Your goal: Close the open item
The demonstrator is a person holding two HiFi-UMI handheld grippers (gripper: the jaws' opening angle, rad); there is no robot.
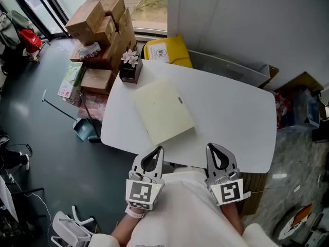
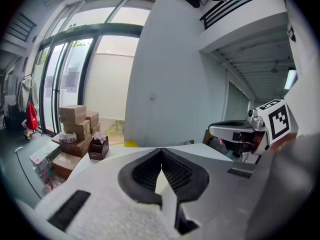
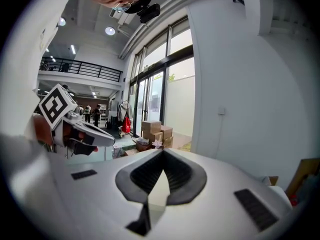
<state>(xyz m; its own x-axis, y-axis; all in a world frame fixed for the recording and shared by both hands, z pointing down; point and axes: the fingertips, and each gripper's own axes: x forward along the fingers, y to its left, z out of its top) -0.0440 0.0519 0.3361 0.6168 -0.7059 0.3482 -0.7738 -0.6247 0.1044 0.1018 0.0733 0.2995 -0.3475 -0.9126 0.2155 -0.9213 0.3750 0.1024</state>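
A flat cream case (image 1: 163,112) lies on the white table (image 1: 231,117), left of its middle, with its lid down flat. A small dark tab shows on its top. My left gripper (image 1: 158,150) hangs at the table's near edge, just short of the case, jaws shut and empty. My right gripper (image 1: 211,147) hovers at the same edge to the right, also shut with nothing in it. In the left gripper view the jaws of the left gripper (image 2: 161,152) meet at a point, and a sliver of the cream case (image 2: 160,185) shows below them. The right gripper (image 3: 162,154) looks the same in the right gripper view.
A dark box with pink flowers (image 1: 130,66) stands on the table's far left corner. Stacked cardboard boxes (image 1: 103,24), a yellow bag (image 1: 167,50) and a clear bin (image 1: 231,68) lie beyond the table. A dustpan (image 1: 85,130) sits on the floor at the left.
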